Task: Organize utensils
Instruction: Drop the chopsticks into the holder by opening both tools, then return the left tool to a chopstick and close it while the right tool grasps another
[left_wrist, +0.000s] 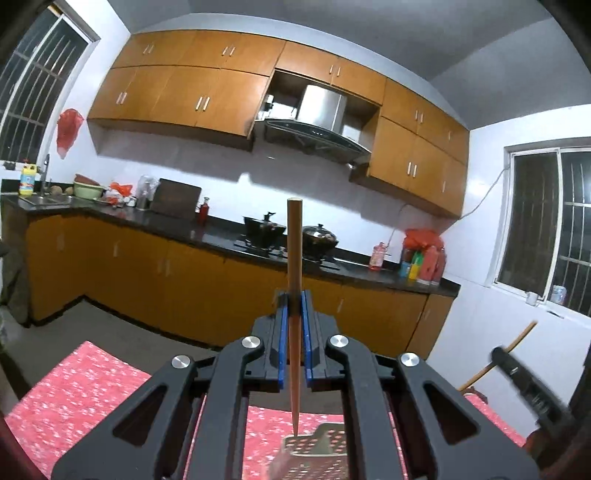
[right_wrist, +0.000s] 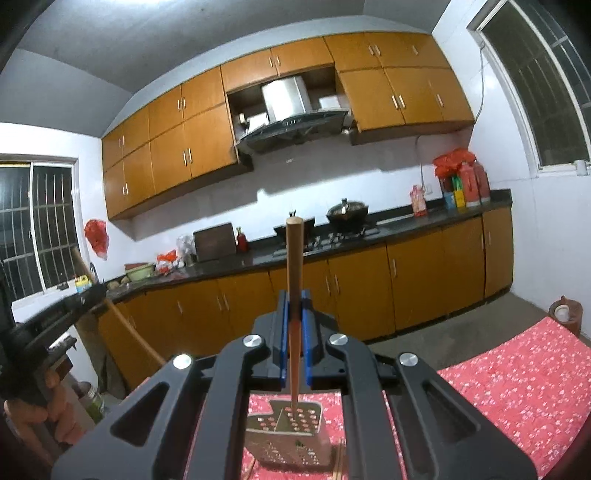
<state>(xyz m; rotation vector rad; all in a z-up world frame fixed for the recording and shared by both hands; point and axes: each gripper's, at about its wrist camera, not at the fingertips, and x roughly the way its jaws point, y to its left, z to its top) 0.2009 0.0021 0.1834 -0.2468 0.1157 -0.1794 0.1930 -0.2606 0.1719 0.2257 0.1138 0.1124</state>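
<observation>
Each gripper clamps one upright chopstick over the holder.
Left gripper (left_wrist: 294, 295) and right gripper (right_wrist: 294, 295) each pinch a tapered wooden chopstick (left_wrist: 295, 266) (right_wrist: 294, 266), tip down above the perforated metal utensil holder (right_wrist: 288, 432) on red floral cloth (right_wrist: 517, 387).

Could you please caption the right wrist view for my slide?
Right gripper shut on an upright chopstick above the perforated holder.

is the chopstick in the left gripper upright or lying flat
Upright: the chopstick stands vertical between the left gripper's shut blue pads, thin tip down.
</observation>
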